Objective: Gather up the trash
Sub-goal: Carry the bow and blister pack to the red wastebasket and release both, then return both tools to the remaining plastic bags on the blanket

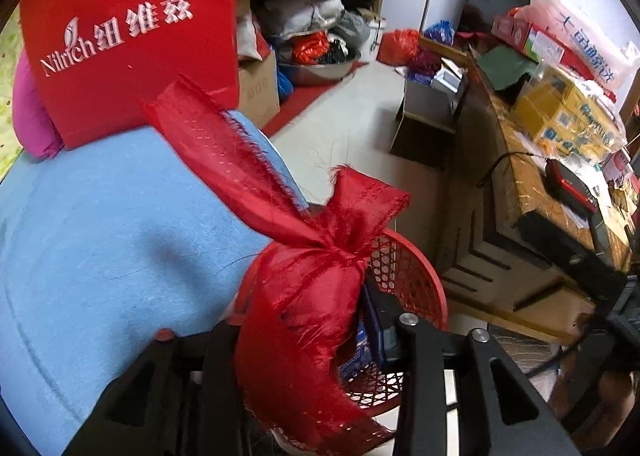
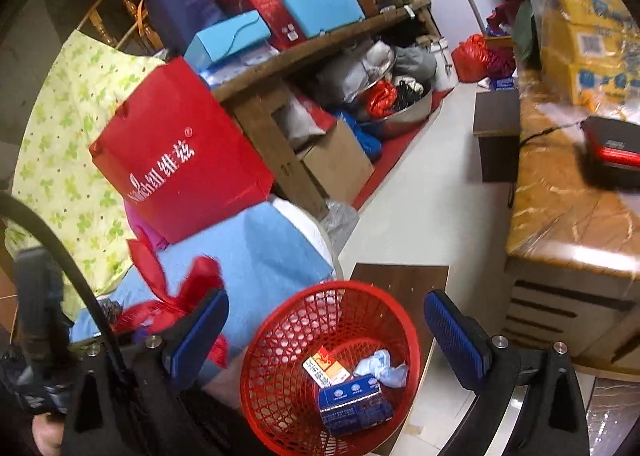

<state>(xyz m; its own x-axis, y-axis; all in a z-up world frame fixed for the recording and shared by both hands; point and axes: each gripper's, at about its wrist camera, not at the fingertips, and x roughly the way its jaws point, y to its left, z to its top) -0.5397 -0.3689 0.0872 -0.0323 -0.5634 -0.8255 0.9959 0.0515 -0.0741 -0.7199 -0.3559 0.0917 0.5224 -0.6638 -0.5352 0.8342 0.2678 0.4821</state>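
my left tool (image 1: 316, 336) has the red ribbon (image 1: 304, 256) draped between barely parted fingers over the red basket (image 2: 332, 360), right tool (image 2: 326, 336) wide apart, so I'd spread fully over the middle, not the rim.

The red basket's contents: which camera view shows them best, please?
The right wrist view: it looks down into the red basket, showing a blue box and crumpled tissue. In the left wrist view, red ribbon hides most of it.
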